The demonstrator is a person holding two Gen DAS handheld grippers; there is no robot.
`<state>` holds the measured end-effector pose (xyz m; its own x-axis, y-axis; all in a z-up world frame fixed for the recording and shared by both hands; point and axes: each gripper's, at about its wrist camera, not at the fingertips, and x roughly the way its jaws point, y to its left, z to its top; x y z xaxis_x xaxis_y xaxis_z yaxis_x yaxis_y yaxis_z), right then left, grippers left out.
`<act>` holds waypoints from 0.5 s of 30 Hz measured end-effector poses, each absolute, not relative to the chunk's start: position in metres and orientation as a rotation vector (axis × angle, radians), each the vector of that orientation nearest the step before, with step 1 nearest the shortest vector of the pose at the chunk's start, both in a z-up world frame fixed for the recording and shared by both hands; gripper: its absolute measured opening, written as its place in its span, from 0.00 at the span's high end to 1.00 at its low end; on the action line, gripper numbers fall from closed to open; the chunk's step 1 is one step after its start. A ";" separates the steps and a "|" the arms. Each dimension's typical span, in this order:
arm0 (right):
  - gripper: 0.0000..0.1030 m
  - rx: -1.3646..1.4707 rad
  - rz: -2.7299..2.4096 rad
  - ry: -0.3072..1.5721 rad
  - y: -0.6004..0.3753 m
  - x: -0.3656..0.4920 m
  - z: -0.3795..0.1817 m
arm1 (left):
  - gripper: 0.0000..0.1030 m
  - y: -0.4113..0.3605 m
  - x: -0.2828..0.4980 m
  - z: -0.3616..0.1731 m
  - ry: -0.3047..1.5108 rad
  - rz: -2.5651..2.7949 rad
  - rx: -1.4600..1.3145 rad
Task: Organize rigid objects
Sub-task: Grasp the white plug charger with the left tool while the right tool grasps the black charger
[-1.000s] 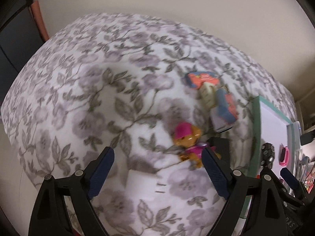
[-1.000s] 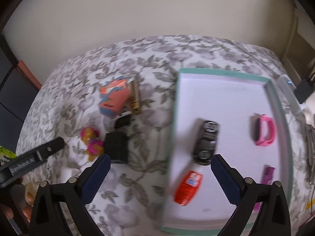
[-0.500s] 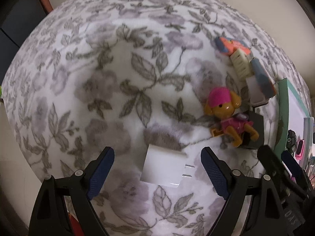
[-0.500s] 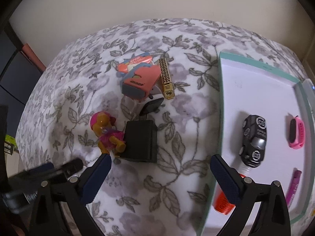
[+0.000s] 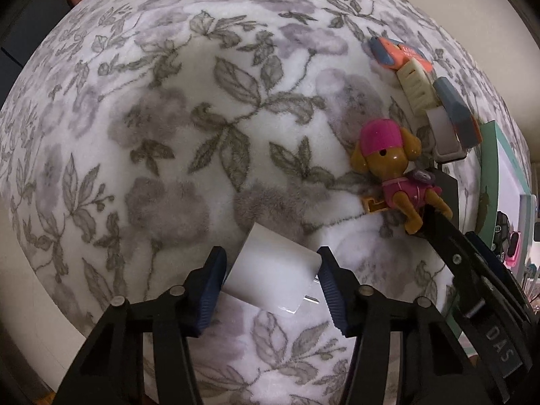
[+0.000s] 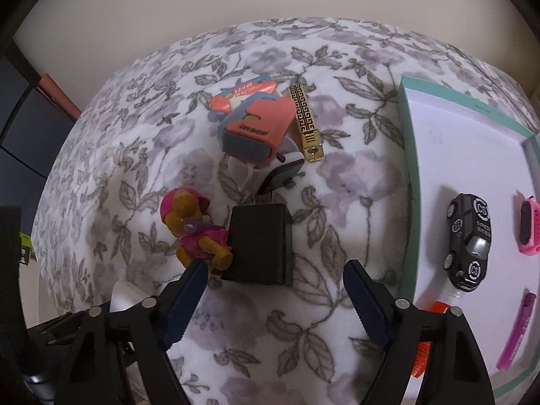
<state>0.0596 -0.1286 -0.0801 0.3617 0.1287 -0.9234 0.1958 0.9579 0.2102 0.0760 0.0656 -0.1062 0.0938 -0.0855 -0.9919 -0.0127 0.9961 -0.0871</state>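
Left gripper (image 5: 270, 280) low, jaws flanking white charger (image 5: 271, 278).

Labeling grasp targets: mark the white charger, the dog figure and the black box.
white charger (image 5: 273, 270), left wrist view, middle of its top face.
dog figure (image 6: 184, 209), right wrist view, on its head.
black box (image 6: 258, 241), right wrist view, middle of its top face.

Ahead of the right tool: one black box (image 6: 260, 243), one toy dog (image 6: 192, 226), one gold lighter (image 6: 306, 123). To its right, one tray (image 6: 410, 182) holds one toy car (image 6: 469, 241).
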 end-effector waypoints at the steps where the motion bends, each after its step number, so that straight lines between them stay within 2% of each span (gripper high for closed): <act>1: 0.23 0.306 -0.041 1.209 -0.128 0.061 -0.081 | 0.45 0.065 0.074 -0.106 1.476 -0.054 -0.079; 13: 0.44 0.376 -0.022 1.206 -0.129 0.068 -0.088 | 0.45 0.065 0.080 -0.108 1.461 -0.035 -0.087; 15: 0.52 0.380 -0.015 1.211 -0.129 0.067 -0.088 | 0.45 0.066 0.081 -0.109 1.458 -0.033 -0.084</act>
